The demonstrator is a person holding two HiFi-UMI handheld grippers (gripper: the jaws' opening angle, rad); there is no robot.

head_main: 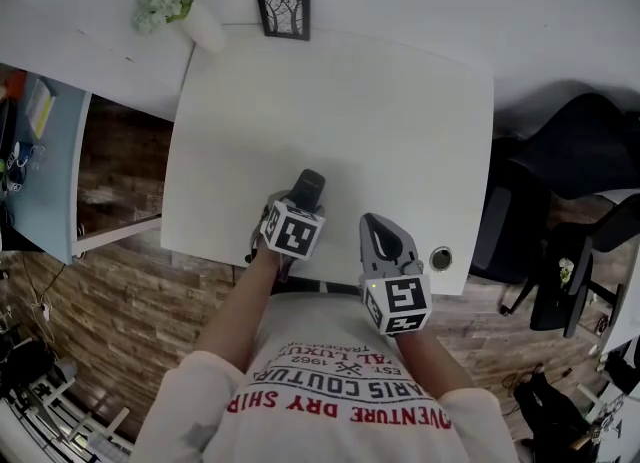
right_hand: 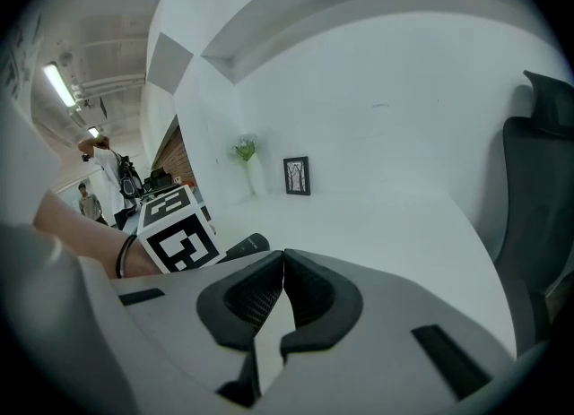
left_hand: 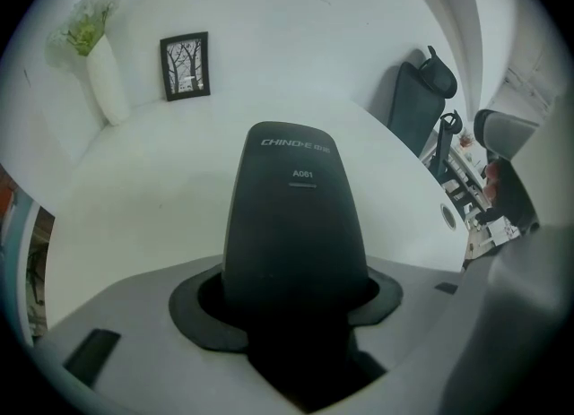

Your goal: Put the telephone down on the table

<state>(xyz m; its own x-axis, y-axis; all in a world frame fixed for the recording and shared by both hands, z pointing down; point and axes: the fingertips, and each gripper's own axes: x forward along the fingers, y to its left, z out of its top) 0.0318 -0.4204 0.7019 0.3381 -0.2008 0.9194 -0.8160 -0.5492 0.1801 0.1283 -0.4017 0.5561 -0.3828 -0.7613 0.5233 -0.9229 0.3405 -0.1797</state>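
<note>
Where the head view looks down, a white desk [head_main: 330, 111] is seen against a white wall, with a brown brick-patterned surface [head_main: 120, 291] to its left and a black office chair [head_main: 570, 151] to its right. A white vase [head_main: 190, 11] of pale flowers is set at the back left corner and a small black picture frame [head_main: 283, 14] at the back edge. A round cable hole [head_main: 441, 258] is cut near the front right corner. The left claw [head_main: 292, 207] is held over the front edge, closed on a dark telephone [head_main: 308, 188] whose free end points out over the desk. Whether it touches the top cannot be told. The right claw [head_main: 377, 223] is kept just beside it.

Through the left gripper view, the telephone is shown upright between the jaws, gripped low on both sides by the dark pads [left_hand: 193, 315], with bare white desk behind it.

Through the right gripper view, that claw's jaws are seen brought together at their tips with nothing between them. The marker cube [right_hand: 179, 234] of the left claw is seen at left. Beyond it lies an open room with ceiling strip lights [right_hand: 58, 86] and people [right_hand: 99, 171] standing far off.
</note>
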